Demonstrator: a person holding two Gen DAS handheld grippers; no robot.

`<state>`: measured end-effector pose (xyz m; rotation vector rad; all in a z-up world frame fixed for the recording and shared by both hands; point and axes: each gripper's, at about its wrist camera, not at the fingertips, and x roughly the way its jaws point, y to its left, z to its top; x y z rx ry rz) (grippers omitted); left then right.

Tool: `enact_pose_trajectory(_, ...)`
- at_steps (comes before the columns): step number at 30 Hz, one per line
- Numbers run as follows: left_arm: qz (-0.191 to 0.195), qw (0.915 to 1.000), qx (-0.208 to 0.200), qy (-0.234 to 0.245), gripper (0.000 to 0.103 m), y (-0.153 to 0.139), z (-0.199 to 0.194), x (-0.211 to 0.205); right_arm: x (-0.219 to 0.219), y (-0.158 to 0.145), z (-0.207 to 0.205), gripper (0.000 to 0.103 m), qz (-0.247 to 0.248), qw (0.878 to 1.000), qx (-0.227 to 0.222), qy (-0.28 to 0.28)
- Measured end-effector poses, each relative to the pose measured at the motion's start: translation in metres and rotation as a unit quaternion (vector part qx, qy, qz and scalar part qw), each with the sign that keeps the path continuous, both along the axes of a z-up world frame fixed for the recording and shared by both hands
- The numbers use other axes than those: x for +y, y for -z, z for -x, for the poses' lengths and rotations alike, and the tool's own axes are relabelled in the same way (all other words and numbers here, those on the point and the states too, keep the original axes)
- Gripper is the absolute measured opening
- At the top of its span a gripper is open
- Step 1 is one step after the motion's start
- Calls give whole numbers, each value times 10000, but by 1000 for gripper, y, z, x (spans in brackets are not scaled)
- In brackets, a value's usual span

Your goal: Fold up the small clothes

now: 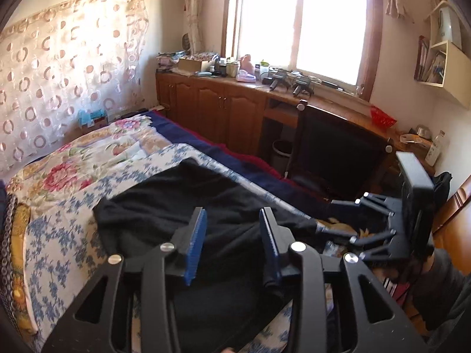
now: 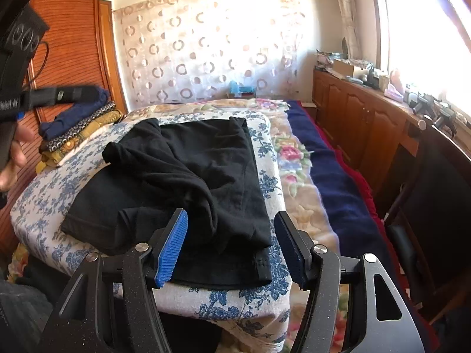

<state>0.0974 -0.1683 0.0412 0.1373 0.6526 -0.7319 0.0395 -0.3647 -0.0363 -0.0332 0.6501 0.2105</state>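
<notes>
Black garment (image 2: 188,182), soft, rumpled knit, lies on the blue-floral padded cloth (image 2: 262,291), right gripper (image 2: 231,247) released at its near hem, left gripper (image 1: 232,242) released above it, folded patterned stack (image 2: 79,123) beyond the garment.

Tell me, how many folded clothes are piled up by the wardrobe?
3, stacked at the bed's left edge: navy piece on top, dark patterned piece under it, yellow piece lowest. More may be hidden.

Bedroom surroundings.
Upper left: circle-patterned curtain (image 1: 67,67); centre right: wooden cabinets (image 1: 212,108), dark chair (image 1: 338,153); top: bright window (image 1: 300,20).
</notes>
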Motion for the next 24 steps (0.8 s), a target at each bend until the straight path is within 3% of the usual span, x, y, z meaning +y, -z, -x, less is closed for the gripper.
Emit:
enact_pose_trajectory(5, -62, 9997, 96, -230, 39, 17, 5, 33, 6, -6, -3, 63, 26, 9999, -39, -104)
enact_pose_trajectory(15, -81, 9930, 182, -1161, 40, 47, 16, 106, 37, -10, -23, 63, 143, 9987, -15, -492)
enact_pose_trajectory(24, -117, 9862, 136, -1647, 40, 59, 16, 141, 74, -11, -44, 63, 211, 9959, 39, -880)
